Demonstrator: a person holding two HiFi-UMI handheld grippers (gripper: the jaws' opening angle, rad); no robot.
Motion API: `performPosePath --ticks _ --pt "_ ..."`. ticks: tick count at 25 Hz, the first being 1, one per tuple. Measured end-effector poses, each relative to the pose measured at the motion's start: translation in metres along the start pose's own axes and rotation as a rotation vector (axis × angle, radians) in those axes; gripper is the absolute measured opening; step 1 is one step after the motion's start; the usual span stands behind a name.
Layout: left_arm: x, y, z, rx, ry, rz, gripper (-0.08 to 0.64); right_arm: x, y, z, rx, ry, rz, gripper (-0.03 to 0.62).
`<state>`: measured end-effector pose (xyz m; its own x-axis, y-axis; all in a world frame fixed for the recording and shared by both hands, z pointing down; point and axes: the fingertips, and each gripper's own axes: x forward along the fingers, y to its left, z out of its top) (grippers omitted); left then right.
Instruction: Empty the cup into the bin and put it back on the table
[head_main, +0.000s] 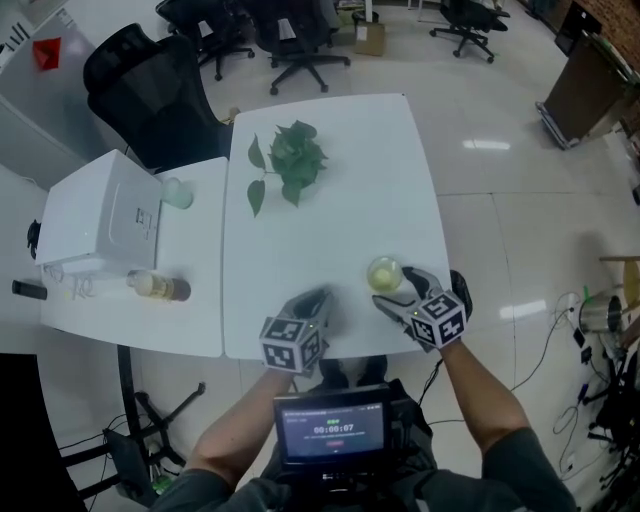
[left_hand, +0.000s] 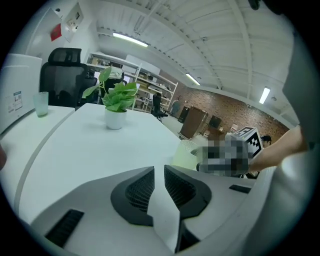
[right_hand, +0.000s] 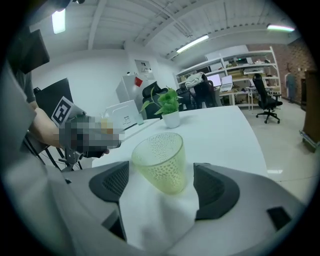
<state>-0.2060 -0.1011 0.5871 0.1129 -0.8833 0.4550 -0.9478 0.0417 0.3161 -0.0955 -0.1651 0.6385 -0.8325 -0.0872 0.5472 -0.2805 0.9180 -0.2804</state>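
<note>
A pale green, see-through cup (head_main: 384, 273) (right_hand: 159, 162) stands upright and empty near the front edge of the white table (head_main: 330, 220). My right gripper (head_main: 397, 288) (right_hand: 161, 167) is open around it, one jaw on each side, with a gap between each pad and the cup wall. To the left, my left gripper (head_main: 313, 300) (left_hand: 159, 170) hovers low over the table's front edge, its jaws almost together with nothing between them. In the left gripper view the cup (left_hand: 186, 154) shows at the right, next to the right gripper.
A small potted plant (head_main: 290, 158) (left_hand: 116, 102) stands at the table's far middle. The adjoining table on the left holds a white box (head_main: 100, 215), a bottle lying on its side (head_main: 158, 286) and a small glass (head_main: 177, 192). A black office chair (head_main: 150, 85) stands behind. No bin is in view.
</note>
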Motion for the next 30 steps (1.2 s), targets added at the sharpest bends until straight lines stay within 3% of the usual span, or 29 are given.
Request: performPosePath --ticks 7,24,30 --pt "-0.008 0.014 -0.007 0.024 -0.035 0.055 0.060 0.016 0.000 -0.003 -0.021 -0.061 -0.014 0.416" --pt "-0.022 0.028 -0.015 0.053 -0.012 0.072 0.060 0.048 0.000 0.010 -0.074 -0.157 -0.045 0.416" --pt "-0.021 0.024 -0.014 0.022 -0.011 0.018 0.060 0.052 -0.004 0.013 -0.039 -0.192 -0.054 0.410"
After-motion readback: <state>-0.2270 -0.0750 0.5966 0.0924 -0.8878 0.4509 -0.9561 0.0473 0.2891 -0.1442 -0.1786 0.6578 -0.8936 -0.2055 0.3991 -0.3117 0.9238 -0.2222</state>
